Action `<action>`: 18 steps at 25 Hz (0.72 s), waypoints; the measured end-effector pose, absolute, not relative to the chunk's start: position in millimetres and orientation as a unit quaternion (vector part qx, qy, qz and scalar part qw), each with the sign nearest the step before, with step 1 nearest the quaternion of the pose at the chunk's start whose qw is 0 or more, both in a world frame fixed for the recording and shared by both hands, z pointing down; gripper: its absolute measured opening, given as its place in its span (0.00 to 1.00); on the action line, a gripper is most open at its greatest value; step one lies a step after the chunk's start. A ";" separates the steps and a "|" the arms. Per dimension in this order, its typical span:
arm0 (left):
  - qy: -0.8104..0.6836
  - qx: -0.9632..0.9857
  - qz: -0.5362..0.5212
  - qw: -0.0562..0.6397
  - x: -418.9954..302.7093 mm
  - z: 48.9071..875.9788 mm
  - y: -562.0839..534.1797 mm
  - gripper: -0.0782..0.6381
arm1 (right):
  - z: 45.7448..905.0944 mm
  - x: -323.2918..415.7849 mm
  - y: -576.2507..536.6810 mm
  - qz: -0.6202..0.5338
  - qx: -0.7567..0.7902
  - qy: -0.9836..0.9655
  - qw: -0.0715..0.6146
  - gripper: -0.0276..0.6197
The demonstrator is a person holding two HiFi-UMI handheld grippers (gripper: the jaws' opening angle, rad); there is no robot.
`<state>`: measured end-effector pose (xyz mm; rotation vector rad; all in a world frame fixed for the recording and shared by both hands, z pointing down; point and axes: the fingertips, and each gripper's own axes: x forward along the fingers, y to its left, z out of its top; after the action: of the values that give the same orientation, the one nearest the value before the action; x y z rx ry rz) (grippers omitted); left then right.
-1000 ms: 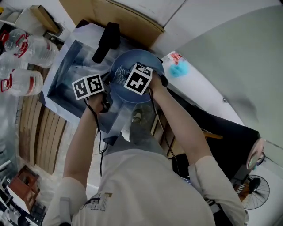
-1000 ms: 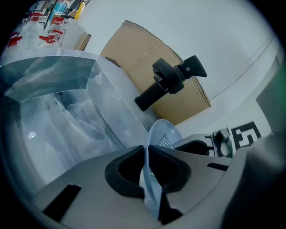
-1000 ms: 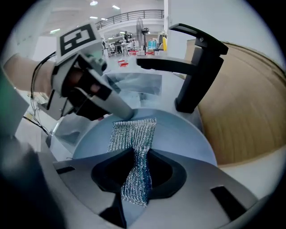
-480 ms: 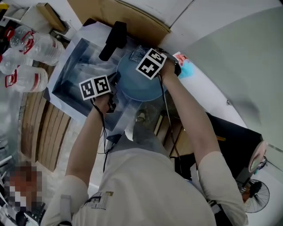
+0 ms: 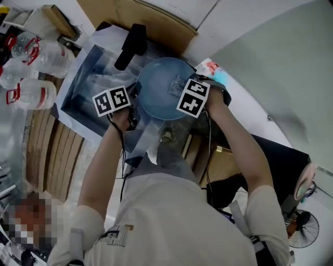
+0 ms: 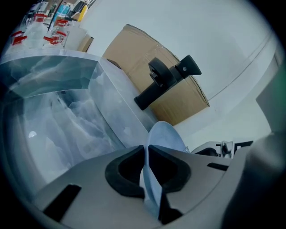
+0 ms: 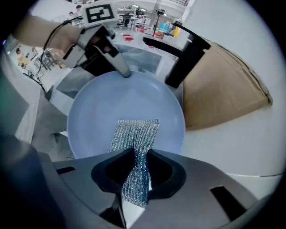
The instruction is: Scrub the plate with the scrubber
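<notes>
My left gripper (image 5: 134, 98) is shut on the left rim of a pale blue plate (image 5: 158, 91) and holds it above the sink. In the left gripper view the plate (image 6: 164, 135) shows edge-on, pinched between the pads of the left gripper (image 6: 146, 151). A silvery mesh scrubber (image 7: 134, 134) is clamped in my right gripper (image 7: 136, 157), and its free end lies flat on the plate's face (image 7: 103, 107). From the head view the right gripper (image 5: 180, 89) is over the plate's right half, with the scrubber (image 5: 176, 87) on it.
A sink basin (image 5: 86, 91) lined with clear plastic lies under and left of the plate. A black faucet (image 5: 130, 45) stands at its far edge, before a cardboard sheet (image 5: 132, 15). Water bottles (image 5: 31, 62) stand at the left. A blue item (image 5: 219, 78) lies on the white counter.
My right gripper has swept with the scrubber from the plate's far edge down to its right side. The left gripper and the plate have kept still.
</notes>
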<state>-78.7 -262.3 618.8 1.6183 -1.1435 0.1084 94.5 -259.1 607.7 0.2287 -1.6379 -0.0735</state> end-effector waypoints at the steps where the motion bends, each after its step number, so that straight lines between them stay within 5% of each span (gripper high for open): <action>1: -0.482 0.683 0.049 0.546 -76.9 619.1 -261.4 0.17 | 608.4 88.9 -245.5 -0.037 0.086 -0.732 0.674 0.22; 8: -0.476 0.681 0.041 0.555 -68.3 616.6 -260.1 0.17 | 621.6 18.0 -186.3 -0.032 0.029 -0.791 0.610 0.23; 18: -0.480 0.659 0.003 0.579 -75.2 619.4 -251.0 0.18 | 621.8 -11.9 -279.6 -0.057 0.171 -0.807 0.562 0.23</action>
<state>-75.2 -251.0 619.4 1.5424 -1.1223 0.0061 -11.9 -279.6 621.8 0.4028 -1.8999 -0.1345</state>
